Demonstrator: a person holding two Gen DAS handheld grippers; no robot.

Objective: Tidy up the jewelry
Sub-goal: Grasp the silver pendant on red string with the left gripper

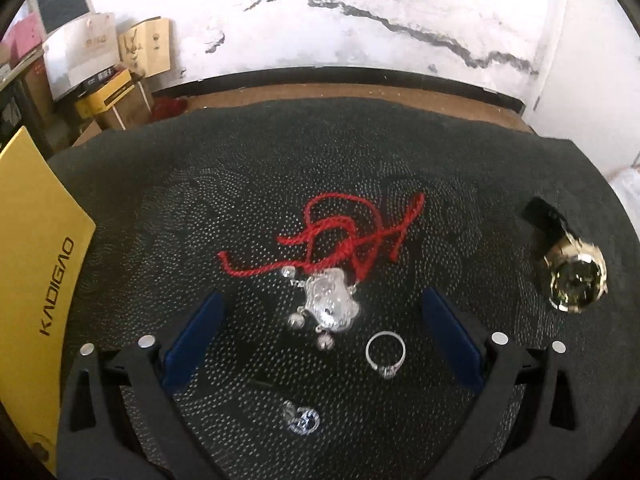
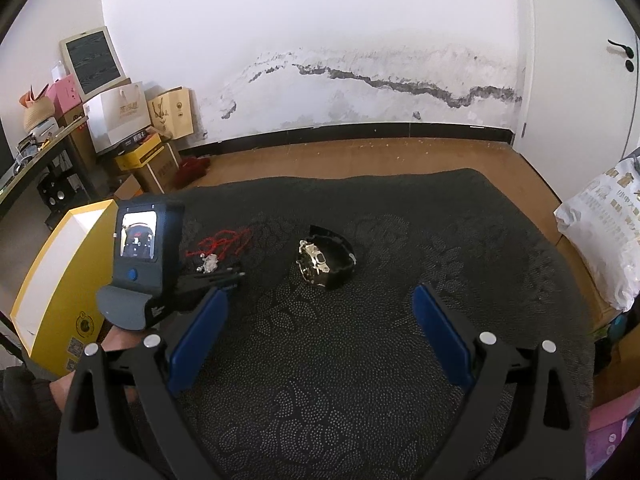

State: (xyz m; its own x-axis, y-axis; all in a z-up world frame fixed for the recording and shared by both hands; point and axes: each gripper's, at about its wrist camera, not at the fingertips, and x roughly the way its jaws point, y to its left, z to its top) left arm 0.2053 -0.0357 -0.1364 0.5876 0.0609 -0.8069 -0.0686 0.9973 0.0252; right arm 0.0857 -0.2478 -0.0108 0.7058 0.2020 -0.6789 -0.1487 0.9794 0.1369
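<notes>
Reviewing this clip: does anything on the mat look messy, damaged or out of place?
The red cord of the silver pendant lies in a tangled heap on the dark mat. The watch rests on its side rather than flat. A ring and a small silver piece lie loose nearby. Nothing looks broken.

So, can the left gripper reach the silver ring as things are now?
Probably yes. The left gripper is open, and the silver ring lies flat on the dark mat between its jaws. Nothing covers it, though the silver pendant lies close beside it.
</notes>
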